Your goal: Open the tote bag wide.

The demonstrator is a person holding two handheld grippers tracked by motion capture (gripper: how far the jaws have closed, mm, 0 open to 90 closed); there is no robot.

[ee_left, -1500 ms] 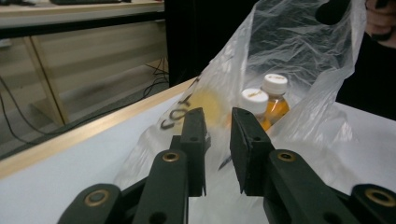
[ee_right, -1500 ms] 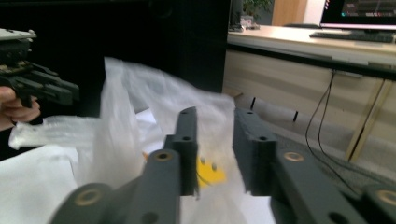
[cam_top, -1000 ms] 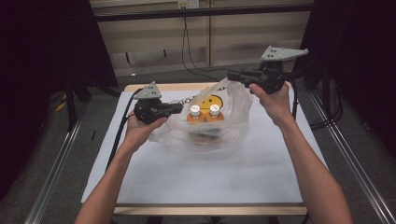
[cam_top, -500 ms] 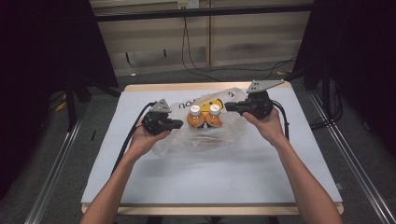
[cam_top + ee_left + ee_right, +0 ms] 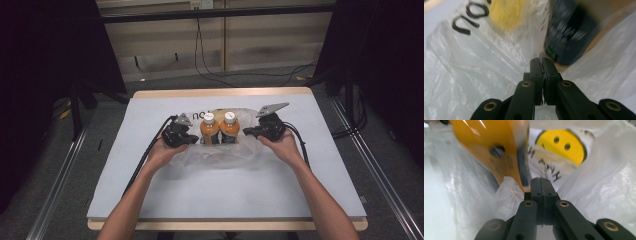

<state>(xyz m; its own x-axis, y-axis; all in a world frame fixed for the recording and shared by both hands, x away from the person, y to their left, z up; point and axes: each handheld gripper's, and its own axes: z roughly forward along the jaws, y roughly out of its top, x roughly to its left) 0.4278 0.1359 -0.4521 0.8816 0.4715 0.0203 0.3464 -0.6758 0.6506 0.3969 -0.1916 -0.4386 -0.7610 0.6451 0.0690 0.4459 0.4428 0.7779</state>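
Both tools, the left tool [image 5: 190, 138] and right tool [image 5: 252, 132], clamped on the plastic bag [image 5: 220, 155], have lowered it to the desk [image 5: 150, 190]; the two orange bottles [image 5: 220, 131] stand uncovered.

Light: bright on the pale grey table top [image 5: 150, 195], surroundings dark.
Glare: streaks on the orange plastic bottle [image 5: 491, 147].
Blur: both gripper views soft, close-up bg smeared.

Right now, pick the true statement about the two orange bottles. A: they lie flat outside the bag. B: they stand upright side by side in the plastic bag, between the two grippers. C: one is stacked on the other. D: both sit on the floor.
B: the high view shows the two orange bottles upright, white caps up, in the plastic bag, flanked by the left gripper and the right gripper.
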